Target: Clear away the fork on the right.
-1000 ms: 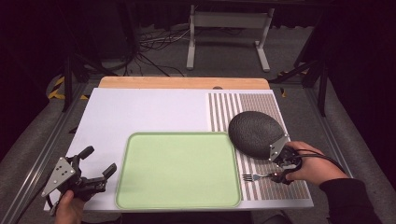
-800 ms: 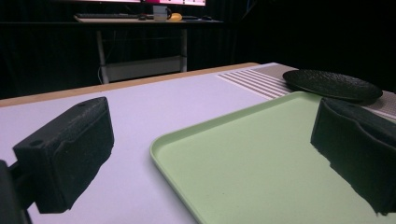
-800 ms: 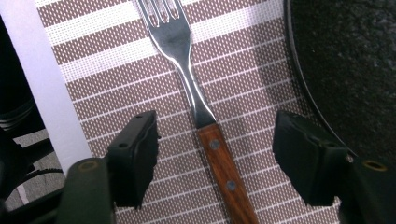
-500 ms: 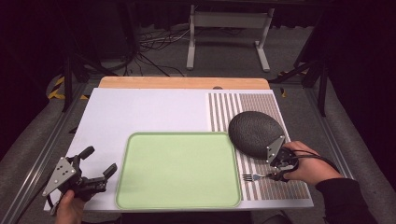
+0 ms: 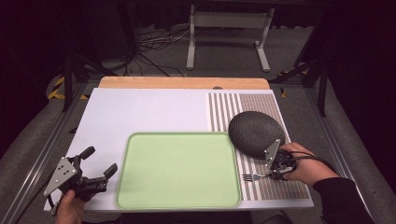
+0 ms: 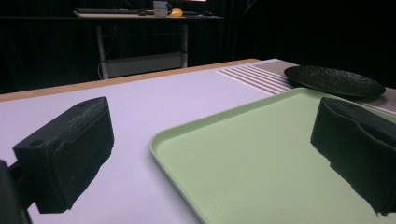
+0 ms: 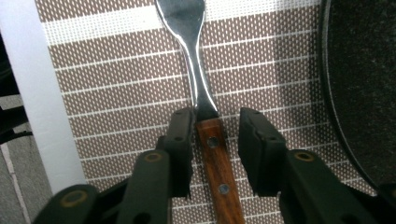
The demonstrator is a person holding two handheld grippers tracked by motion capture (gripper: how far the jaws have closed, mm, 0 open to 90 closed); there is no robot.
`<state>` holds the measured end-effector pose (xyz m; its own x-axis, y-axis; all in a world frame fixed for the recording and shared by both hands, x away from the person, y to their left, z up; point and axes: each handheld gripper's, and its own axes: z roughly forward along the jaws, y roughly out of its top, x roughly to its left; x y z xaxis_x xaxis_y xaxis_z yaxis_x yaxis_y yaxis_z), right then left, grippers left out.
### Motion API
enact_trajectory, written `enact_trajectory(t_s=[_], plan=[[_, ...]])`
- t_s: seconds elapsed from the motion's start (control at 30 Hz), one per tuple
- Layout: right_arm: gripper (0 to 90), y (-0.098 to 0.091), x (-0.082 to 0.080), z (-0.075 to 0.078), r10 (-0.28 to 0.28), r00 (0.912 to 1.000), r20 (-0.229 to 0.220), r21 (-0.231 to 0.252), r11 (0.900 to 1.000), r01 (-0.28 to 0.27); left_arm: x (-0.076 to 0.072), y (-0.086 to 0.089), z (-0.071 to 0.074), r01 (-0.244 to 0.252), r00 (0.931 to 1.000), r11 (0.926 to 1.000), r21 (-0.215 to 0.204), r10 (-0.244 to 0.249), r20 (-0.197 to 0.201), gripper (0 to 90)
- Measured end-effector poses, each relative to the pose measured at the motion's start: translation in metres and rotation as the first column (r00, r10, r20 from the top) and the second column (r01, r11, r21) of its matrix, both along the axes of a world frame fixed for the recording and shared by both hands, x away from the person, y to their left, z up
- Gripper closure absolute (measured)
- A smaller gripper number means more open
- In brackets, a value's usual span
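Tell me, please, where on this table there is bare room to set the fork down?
The green tray is bare across its whole inside. The white tabletop is free between the tray's far rim and the wooden edge strip. It is crowded on the striped placemat, where the dark plate, the fork and the right gripper sit close together.

Dark lab: cables (image 5: 154,42), metal stand (image 5: 229,28)
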<state>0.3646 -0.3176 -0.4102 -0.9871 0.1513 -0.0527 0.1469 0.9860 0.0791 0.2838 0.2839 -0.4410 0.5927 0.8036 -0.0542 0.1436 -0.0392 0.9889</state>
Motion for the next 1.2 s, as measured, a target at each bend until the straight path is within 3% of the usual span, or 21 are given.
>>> enact_trajectory(t_s=[0.1,0.37,0.6,1.2], plan=[[74.5,0.0,0.0,-0.001,0.016,0.9998,-0.015,-0.01,0.9998,-0.017,0.0,0.0,0.0,0.001,1.0,1.0,0.0,-0.001,-0.001,0.0],[77.2,0.003,-0.001,-0.002,0.068,0.9976,-0.016,-0.041,0.9968,-0.068,0.0,0.0,0.0,-0.001,1.0,1.0,-0.002,0.001,0.001,0.0],[78.0,0.003,-0.004,-0.001,0.055,0.9985,-0.009,-0.042,0.9976,-0.055,0.0,0.0,0.0,0.0,1.0,1.0,-0.003,0.0,0.001,0.1],[78.0,0.011,-0.005,0.041,0.069,0.9957,0.061,-0.014,0.9975,-0.069,0.0,0.0,0.001,0.002,1.0,1.0,-0.001,-0.002,0.002,0.1]])
